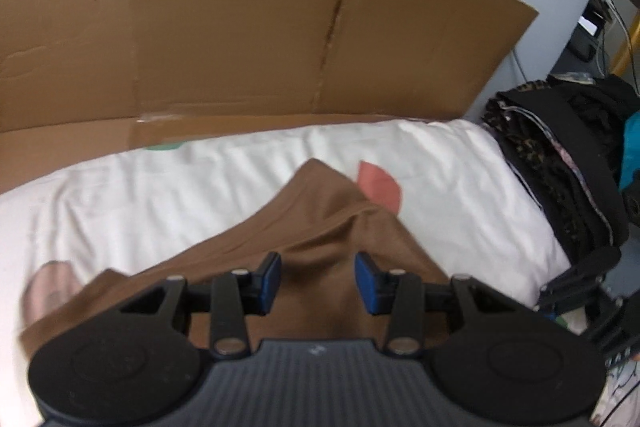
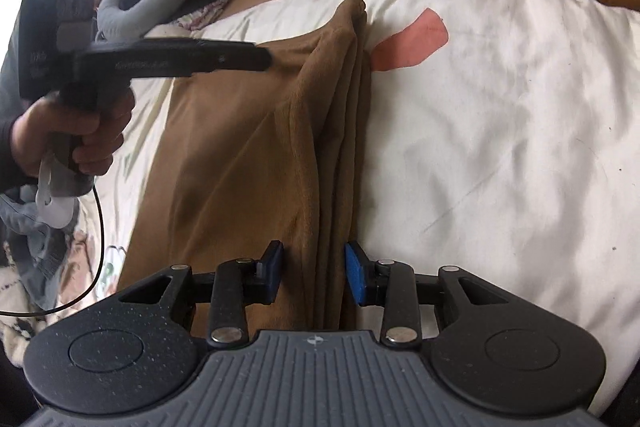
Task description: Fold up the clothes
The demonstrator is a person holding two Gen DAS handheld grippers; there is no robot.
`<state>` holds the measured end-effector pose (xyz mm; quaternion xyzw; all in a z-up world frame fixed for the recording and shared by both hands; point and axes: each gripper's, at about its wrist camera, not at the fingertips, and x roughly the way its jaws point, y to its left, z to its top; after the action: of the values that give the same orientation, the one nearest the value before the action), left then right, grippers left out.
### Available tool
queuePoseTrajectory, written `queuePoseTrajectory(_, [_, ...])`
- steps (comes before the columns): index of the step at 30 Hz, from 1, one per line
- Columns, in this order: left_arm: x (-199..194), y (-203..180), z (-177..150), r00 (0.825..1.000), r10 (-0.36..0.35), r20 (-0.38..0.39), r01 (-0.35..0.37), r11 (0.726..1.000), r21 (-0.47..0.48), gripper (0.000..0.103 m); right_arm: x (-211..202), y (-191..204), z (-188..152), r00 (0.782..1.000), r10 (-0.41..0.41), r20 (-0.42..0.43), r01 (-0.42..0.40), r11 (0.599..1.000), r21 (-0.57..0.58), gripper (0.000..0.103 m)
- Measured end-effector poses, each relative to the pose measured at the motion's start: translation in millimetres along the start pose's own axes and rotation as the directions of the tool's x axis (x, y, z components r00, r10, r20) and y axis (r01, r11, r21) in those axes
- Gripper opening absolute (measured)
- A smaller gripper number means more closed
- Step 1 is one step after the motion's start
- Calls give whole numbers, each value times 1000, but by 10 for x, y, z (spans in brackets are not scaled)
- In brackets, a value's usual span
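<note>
One brown garment (image 2: 256,155), folded lengthwise, lies on white bedding (image 2: 500,131). Flattened cardboard (image 1: 224,27) stands behind; dark clothes pile (image 1: 560,163) to the right. Left gripper (image 1: 316,281) hovers released over cloth. Right gripper (image 2: 314,273) straddles the folded edge; grip cannot be told.

A home bedroom: a bed (image 2: 500,115) with white patterned sheet, piled dark clothes (image 1: 560,163) at right, cardboard (image 1: 240,27) behind.
</note>
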<state>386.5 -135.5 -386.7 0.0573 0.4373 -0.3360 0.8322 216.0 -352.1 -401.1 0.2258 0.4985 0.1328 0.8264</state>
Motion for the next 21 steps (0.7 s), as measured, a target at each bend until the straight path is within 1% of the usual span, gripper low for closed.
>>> queuePoseTrajectory(3, [123,-72,-4,1000,-3,-3,3,1000,20,43,4,-14,-44,1000,-16,4,16,1000,16,29])
queuePoseTrajectory(7, [303,-75,-17,1000,-2,-30,2,1000,8,43,-10,-52,-98,1000,-25,7,25,999,45,28])
queuePoseTrajectory(13, [452,-32,-7,999,25,-31,-25,1000,-5,43,-37,-77,-169,999,-35,2,34,998,59,29])
queuePoseTrajectory(15, [478,-22,18,999,38,-32,-39,999,-20,42,-48,-84,-188,999,-37,2,37,997,63,30])
queuePoseTrajectory(17, [492,-2,49,998,53,-32,-55,998,-45,36,-53,-92,-202,999,-37,2,37,997,71,30])
queuePoseTrajectory(21, [462,26,102,997,70,-29,-72,995,-68,30,-67,-98,-234,999,-36,2,36,996,83,30])
